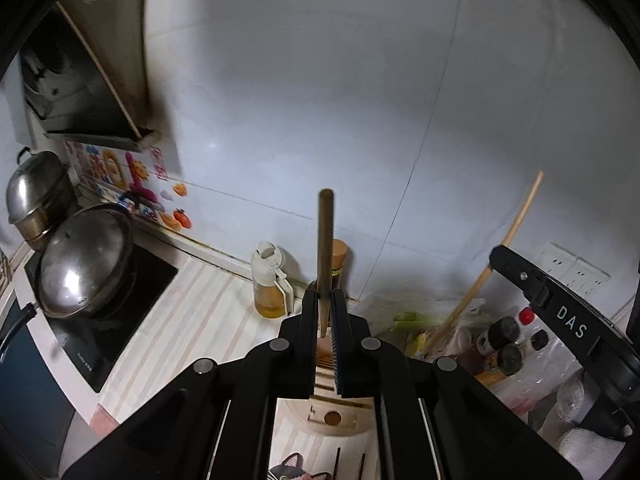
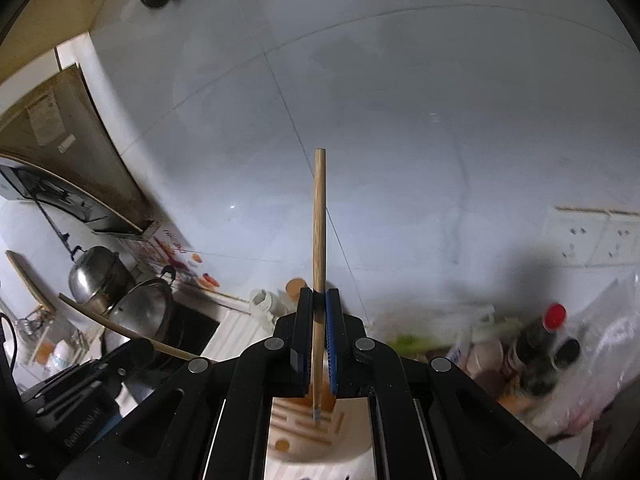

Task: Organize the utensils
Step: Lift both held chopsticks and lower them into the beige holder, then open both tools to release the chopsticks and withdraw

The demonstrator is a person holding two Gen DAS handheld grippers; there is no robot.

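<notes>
A dark wooden chopstick (image 1: 325,248) is clamped upright in the left gripper (image 1: 323,300), and a paler chopstick (image 2: 319,264) is clamped upright in the right gripper (image 2: 319,300). Below both, at six o'clock, a slotted wooden holder (image 1: 334,416) is seen on the striped counter (image 1: 192,320). An oil bottle (image 1: 270,280) stands at eleven o'clock of the left gripper, against the white tiled wall (image 1: 360,100). Lidded steel pots (image 1: 80,264) are set on a black cooktop (image 1: 132,304) at nine o'clock. Sauce bottles (image 2: 540,344) and plastic bags are blurred at three o'clock. The holder is largely hidden by gripper bodies.
</notes>
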